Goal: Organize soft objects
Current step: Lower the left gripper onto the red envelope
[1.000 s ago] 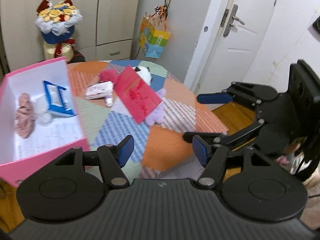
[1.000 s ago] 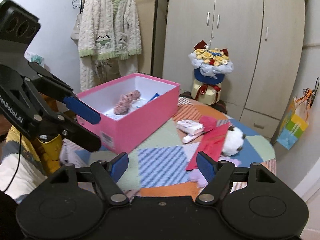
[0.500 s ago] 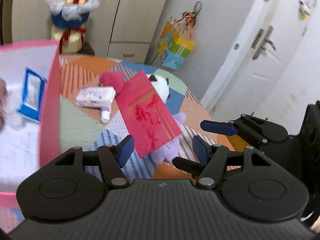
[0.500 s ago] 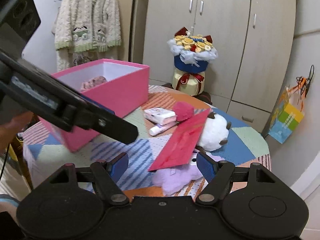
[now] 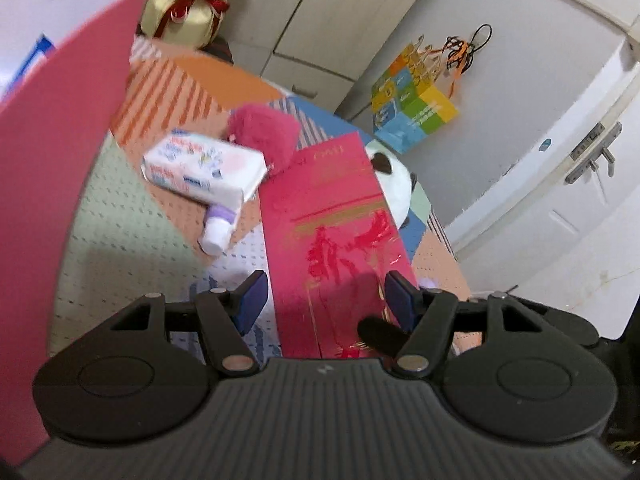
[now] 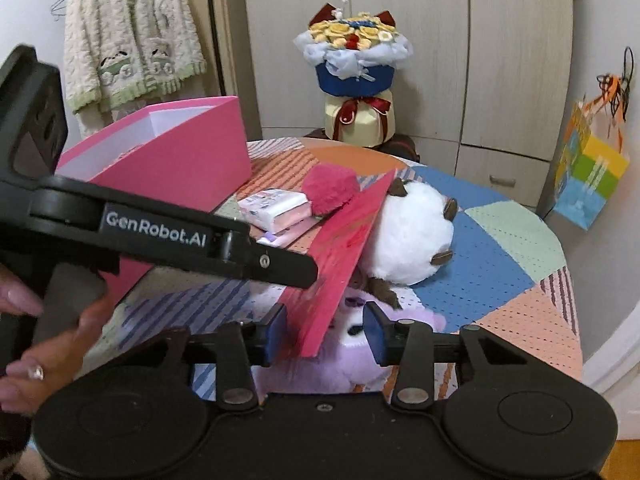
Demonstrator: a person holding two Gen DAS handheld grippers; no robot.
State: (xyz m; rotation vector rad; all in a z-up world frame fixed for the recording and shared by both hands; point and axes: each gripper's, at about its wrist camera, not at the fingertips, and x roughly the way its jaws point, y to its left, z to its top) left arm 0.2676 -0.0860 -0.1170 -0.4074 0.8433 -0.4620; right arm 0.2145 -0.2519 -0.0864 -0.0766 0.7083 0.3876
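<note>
1. Through the left wrist view, the pink box (image 5: 60,168) fills the left side, its near wall close to the camera. Only a slice of its white inside shows, with a blue edge of something at the top left; the rest of its contents are hidden.
2. Just right of that wall, a white tissue pack (image 5: 204,170) lies on the patchwork counter (image 5: 120,240), resting partly over a small white and purple tube (image 5: 218,230). A dark pink fluffy ball (image 5: 264,132) touches the pack's far end.
3. A red envelope (image 5: 336,236) slants from the ball toward the camera, covering part of a white plush toy (image 5: 394,186) at its right.
4. The left claw (image 5: 326,300) stands open above the envelope's near end, its blue pads on either side and not touching it. A dark finger of the other gripper pokes in beside the right pad.
5. Open green and striped cloth lies between the box wall and the envelope. The counter's right edge runs close behind the plush.
6. From the right wrist view, the box (image 6: 180,168) sits at the left, open-topped, showing only white lining.
7. The envelope (image 6: 344,248) leans tilted on the white plush (image 6: 412,232), its lower corner over a purple plush toy (image 6: 360,360).
8. The right claw (image 6: 326,330) has just been closing. The envelope's lower corner lies between its pads, and a gap still shows on both sides, so it grips nothing.
9. The left gripper's arm crosses from the left, held by a hand (image 6: 52,352).
10. Bare blue and orange patches stretch right to the counter's (image 6: 500,272) rounded edge.
</note>
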